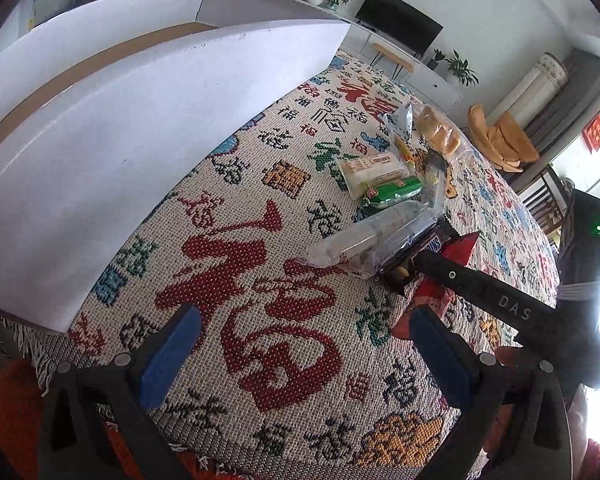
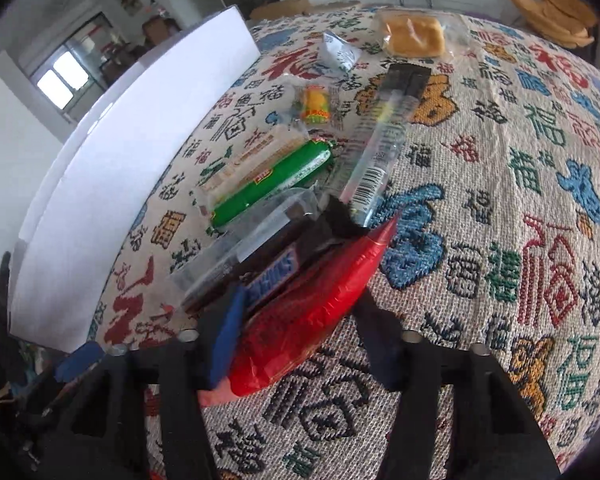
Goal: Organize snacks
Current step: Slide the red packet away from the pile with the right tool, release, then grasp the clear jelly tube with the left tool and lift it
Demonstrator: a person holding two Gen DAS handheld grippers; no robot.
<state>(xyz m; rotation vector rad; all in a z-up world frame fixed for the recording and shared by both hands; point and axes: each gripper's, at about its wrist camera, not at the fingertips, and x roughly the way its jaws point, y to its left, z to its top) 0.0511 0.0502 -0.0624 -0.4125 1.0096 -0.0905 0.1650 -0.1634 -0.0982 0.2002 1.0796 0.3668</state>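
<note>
Evidently little was done: the snacks still lay heaped mid-tablecloth (image 2: 480,184), beside the white box (image 1: 148,128). The right gripper (image 2: 300,320) straddled the red packet (image 2: 312,312), apparently not yet clamped. The left gripper (image 1: 300,356) hovered wide open, empty.

The left camera sits low, looking across the patterned cloth (image 1: 260,208) toward the white box (image 1: 140,120) and the far snacks. The right camera looks down, very close to the red packet (image 2: 312,300). Both see the green packet (image 1: 392,192).
</note>
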